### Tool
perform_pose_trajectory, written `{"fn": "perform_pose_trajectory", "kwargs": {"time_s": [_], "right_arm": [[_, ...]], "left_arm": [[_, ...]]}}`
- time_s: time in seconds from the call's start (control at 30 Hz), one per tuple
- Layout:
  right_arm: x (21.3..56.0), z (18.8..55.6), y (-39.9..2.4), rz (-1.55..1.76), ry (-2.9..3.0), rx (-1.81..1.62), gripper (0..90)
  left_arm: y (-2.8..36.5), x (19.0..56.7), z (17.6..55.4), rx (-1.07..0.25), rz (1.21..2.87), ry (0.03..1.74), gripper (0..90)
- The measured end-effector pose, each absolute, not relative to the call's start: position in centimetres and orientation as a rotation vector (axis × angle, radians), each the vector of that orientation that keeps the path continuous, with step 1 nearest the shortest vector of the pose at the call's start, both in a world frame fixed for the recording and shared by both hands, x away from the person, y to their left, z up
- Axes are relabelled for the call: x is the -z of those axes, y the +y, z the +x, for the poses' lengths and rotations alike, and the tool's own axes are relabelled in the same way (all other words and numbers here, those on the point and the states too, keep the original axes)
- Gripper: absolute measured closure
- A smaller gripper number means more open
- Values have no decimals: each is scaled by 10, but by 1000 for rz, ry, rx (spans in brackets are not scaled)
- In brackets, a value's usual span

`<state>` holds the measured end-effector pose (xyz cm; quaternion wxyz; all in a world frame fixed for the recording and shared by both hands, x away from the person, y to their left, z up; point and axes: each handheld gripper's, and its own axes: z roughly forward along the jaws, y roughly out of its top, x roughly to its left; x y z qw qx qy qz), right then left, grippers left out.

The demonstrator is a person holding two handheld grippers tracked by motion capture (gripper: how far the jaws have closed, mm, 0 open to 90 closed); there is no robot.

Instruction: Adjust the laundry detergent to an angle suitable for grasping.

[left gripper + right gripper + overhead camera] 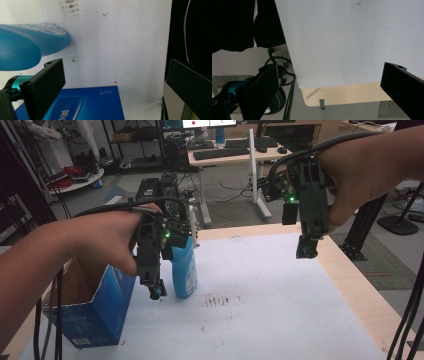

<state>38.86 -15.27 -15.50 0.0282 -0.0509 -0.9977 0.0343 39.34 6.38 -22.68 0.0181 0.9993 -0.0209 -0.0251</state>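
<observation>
From my remote seat, the one marking I can make out is "5.0" on the top face of the blue cardboard box (100, 100), printed small in white and seen upside down in the left gripper view. Below it on the same face sits a rounded label panel with larger white characters, too blurred and too tilted for me to read. The blue spray bottle (27, 47) carries a speckled label near its base; no word on it is legible. A small white sticker low on the box's side in the high view (82, 340) is also unreadable.
</observation>
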Motion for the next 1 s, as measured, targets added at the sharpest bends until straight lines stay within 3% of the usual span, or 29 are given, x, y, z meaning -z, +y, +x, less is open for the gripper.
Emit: {"fn": "perform_pose_trajectory", "kwargs": {"time_s": [1.0], "right_arm": [[157,404,-156,-167,-3101,-112,10]], "left_arm": [[66,226,398,82,3111,-50,21]]}}
